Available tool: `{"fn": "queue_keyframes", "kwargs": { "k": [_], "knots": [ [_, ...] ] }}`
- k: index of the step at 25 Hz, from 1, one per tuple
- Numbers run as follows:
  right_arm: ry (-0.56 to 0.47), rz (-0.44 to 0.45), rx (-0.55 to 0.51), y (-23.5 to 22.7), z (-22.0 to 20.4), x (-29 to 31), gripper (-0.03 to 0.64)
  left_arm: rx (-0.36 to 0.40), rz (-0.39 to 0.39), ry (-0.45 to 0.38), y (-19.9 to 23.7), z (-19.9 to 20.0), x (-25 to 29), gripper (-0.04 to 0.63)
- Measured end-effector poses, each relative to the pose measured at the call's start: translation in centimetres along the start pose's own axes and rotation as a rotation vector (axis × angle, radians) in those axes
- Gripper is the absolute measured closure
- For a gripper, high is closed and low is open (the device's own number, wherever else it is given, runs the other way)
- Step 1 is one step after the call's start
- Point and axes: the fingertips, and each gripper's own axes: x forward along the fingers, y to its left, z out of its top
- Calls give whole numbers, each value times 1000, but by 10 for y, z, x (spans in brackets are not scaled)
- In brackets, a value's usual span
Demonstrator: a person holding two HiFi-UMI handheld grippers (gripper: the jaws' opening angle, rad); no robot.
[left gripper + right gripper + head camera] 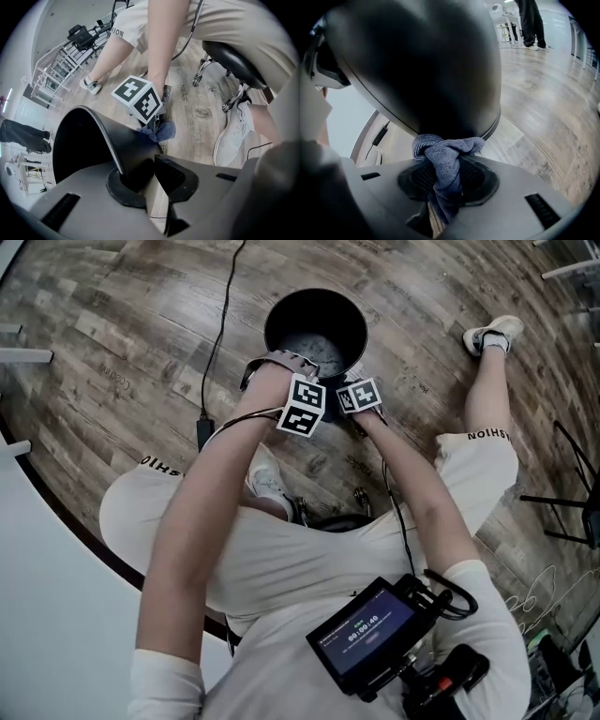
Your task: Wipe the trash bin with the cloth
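Trash bin point(316, 329): one, black and round. It stands upright on the wooden floor point(112, 324) in front of the seated person, well apart from the dark curved border at the floor's left edge. Its long axis is vertical and its open mouth points up, so the head view looks straight down to its bottom.

One left gripper point(150, 173) is at the near-left part of the rim. Its jaws are clamped on the bin wall, which passes between them, one jaw on the inner side and one on the outer side.

One right gripper point(445, 183) is just beside the left one, at the near side of the bin. Its jaws are closed on one grey-blue cloth point(443, 159). The cloth is bunched in a knot-like lump above the jaws and it touches the outer wall of the bin.

Each gripper carries one marker cube point(302, 407), and the two cubes are side by side in the head view. One black stool point(229, 56) is under the person.
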Motion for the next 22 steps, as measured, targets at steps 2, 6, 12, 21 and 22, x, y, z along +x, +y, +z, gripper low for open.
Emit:
{"fn": "queue_keyframes", "kwargs": {
  "k": [2,6,12,21,22],
  "knots": [
    [18,-1,-8,-1,1,-3,508,-1,1,0,1,-2,0,535],
    [48,-13,-36,2,-1,-33,508,-22,-3,-7,0,3,-1,535],
    [-10,56,-125,38,14,-112,508,-26,-26,-25,-8,4,-4,495],
    [-203,74,-190,95,73,-221,508,26,-18,23,-12,-12,-7,456],
    [-209,73,-207,100,78,-225,508,38,-18,33,-12,-12,-6,457]
  ]
}}
